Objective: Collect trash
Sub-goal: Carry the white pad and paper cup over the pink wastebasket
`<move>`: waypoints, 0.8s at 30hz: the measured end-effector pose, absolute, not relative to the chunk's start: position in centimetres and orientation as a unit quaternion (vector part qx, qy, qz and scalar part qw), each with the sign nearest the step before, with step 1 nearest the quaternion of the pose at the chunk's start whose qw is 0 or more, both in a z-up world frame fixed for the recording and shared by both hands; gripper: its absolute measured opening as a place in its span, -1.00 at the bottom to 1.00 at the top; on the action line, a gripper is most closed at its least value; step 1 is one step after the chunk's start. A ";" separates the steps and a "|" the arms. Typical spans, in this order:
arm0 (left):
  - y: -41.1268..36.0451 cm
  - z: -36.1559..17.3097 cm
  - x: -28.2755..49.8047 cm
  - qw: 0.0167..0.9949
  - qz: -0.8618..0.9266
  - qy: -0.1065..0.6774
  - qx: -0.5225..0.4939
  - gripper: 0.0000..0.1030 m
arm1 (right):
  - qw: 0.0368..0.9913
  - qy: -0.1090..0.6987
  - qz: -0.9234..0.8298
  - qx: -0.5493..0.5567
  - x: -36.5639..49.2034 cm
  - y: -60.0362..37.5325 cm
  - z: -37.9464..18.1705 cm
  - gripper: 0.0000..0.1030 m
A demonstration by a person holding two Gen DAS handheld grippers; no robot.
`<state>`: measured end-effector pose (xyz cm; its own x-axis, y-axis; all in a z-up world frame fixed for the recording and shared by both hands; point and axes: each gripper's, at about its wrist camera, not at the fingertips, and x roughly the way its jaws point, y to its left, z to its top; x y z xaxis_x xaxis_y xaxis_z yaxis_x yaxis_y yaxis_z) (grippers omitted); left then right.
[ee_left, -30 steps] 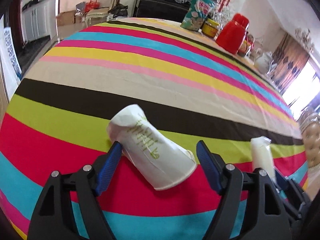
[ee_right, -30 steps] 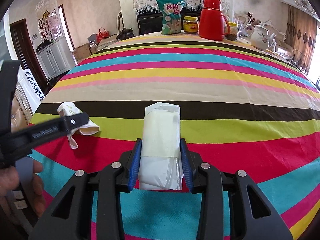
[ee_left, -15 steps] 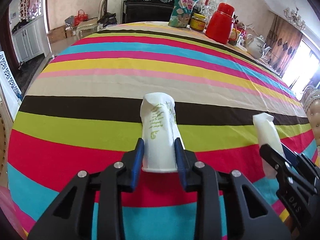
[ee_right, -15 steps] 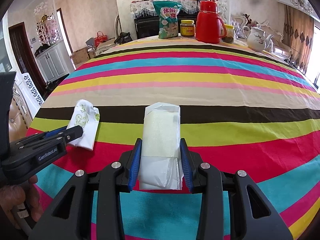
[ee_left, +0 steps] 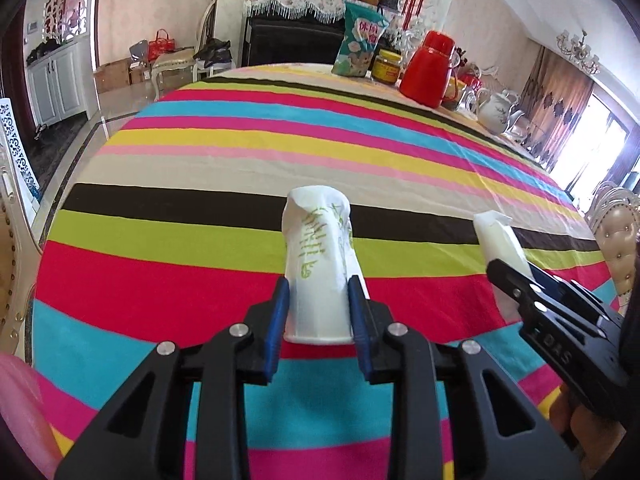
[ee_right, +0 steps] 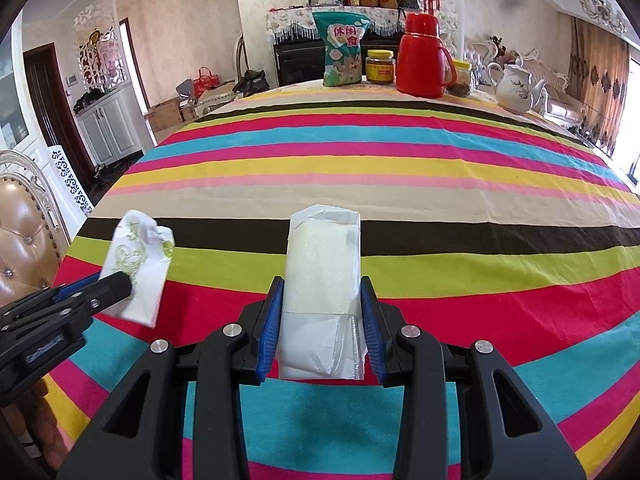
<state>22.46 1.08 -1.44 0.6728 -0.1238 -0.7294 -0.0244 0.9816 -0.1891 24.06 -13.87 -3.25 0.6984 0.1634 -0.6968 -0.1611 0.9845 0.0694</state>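
Note:
My left gripper (ee_left: 318,286) is shut on a crumpled white paper cup (ee_left: 318,256) with green print and holds it above the striped tablecloth (ee_left: 280,152). The cup also shows at the left of the right wrist view (ee_right: 138,264). My right gripper (ee_right: 322,292) is shut on a white plastic wrapper (ee_right: 322,272) with a pale pad inside, held above the cloth. The wrapper also shows at the right of the left wrist view (ee_left: 498,240).
At the far edge of the table stand a snack bag (ee_right: 344,50), a yellow-lidded jar (ee_right: 380,66), a red thermos (ee_right: 422,56) and a white teapot (ee_right: 516,90). A padded chair (ee_right: 24,236) stands at the left edge.
My left gripper has shut on the paper cup, turned it in line with the fingers and lifted it. The right gripper keeps its hold on the wrapper.

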 end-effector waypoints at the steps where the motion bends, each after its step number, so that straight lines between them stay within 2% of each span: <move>1: 1.2 -1.2 21.9 0.911 -0.027 0.402 -0.092 -0.43 | 0.922 0.376 0.088 0.001 23.9 -13.8 -3.1 -0.31; 24: 6.0 4.0 10.0 0.930 0.008 0.351 -0.110 -0.43 | 0.928 0.340 0.148 -0.014 15.3 -9.1 0.8 -0.31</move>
